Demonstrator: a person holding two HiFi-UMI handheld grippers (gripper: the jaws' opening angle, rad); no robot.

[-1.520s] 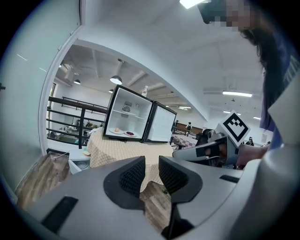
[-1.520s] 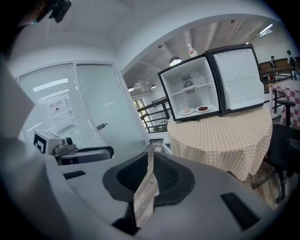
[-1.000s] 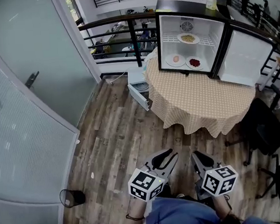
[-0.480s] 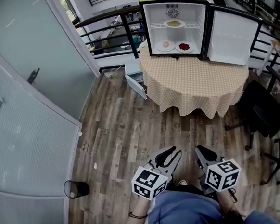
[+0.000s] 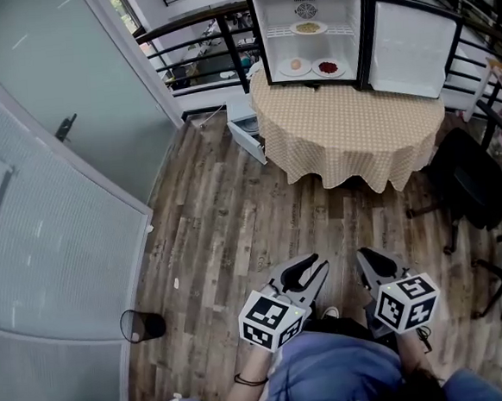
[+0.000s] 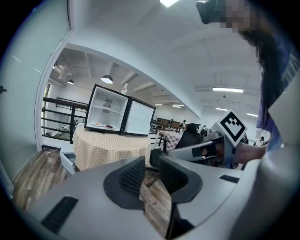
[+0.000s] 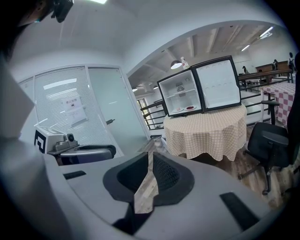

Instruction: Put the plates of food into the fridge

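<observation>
Three plates sit inside the mini fridge (image 5: 351,14) already, per head view: pale noodle-ish plate (image 5: 308,28) on the upper shelf, egg plate (image 5: 295,65) and red-food plate (image 5: 328,67) side by side on the lower one, so I'd judge the loading done. The fridge door (image 5: 411,40) hangs wide open to the right, and the fridge stands on the round table (image 5: 349,127) w/ checked cloth, well apart from me. My left gripper (image 5: 307,270) and right gripper (image 5: 373,263) are low by my lap, pointing toward the table, both empty. A black bin (image 5: 142,325) sits on the floor to my left and an office chair (image 5: 471,187) is near the table's right side. Left gripper view: jaws stand moderately apart, nothing btwn them, only wood floor shows thru the gap; fridge and table far off ahead. Right gripper view: jaws narrow and closing, just a thin slit w/ floor showing, nothing in it; fridge, open door and chair visible beyond. Risks from here, as I see it: the door left open means the food warms. If I go to shut it, a hard push could rock the fridge and slide the plates off their shelves, esp. the two near the front edge. Walking in, I could snag the chair base or the hanging cloth and drag the fridge.
</observation>
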